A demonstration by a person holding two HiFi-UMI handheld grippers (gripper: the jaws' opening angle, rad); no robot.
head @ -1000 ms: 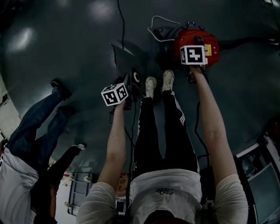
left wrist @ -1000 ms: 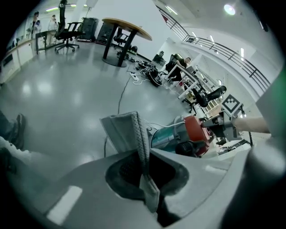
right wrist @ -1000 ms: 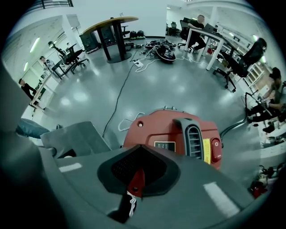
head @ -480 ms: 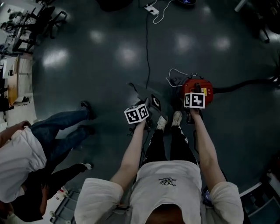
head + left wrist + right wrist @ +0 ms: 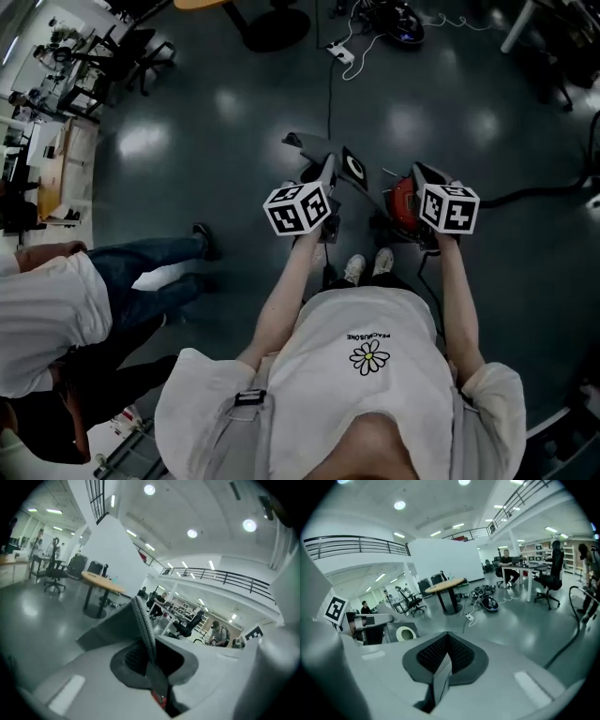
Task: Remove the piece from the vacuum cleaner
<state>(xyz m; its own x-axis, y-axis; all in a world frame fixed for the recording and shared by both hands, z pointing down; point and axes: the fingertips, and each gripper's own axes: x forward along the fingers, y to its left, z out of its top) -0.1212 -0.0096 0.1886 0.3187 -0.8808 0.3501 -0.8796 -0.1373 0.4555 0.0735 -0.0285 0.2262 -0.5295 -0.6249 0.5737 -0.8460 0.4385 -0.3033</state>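
The red vacuum cleaner stands on the dark floor just ahead of the person's shoes, half hidden behind my right gripper. Its black hose trails off to the right. My right gripper is raised above the vacuum, jaws pressed together with nothing between them. My left gripper is held up beside it at the same height, also shut and holding nothing. Both gripper views look level across the hall, not at the vacuum. No loose vacuum piece shows in any view.
A second person in jeans stands close on the left. A power strip with its cable lies ahead, beside a round table's base. Office chairs stand far left. The hose curves along the right.
The head camera has risen as the person straightened up. Both grippers have lifted; the right one, earlier down on the vacuum's top, now hangs above it.
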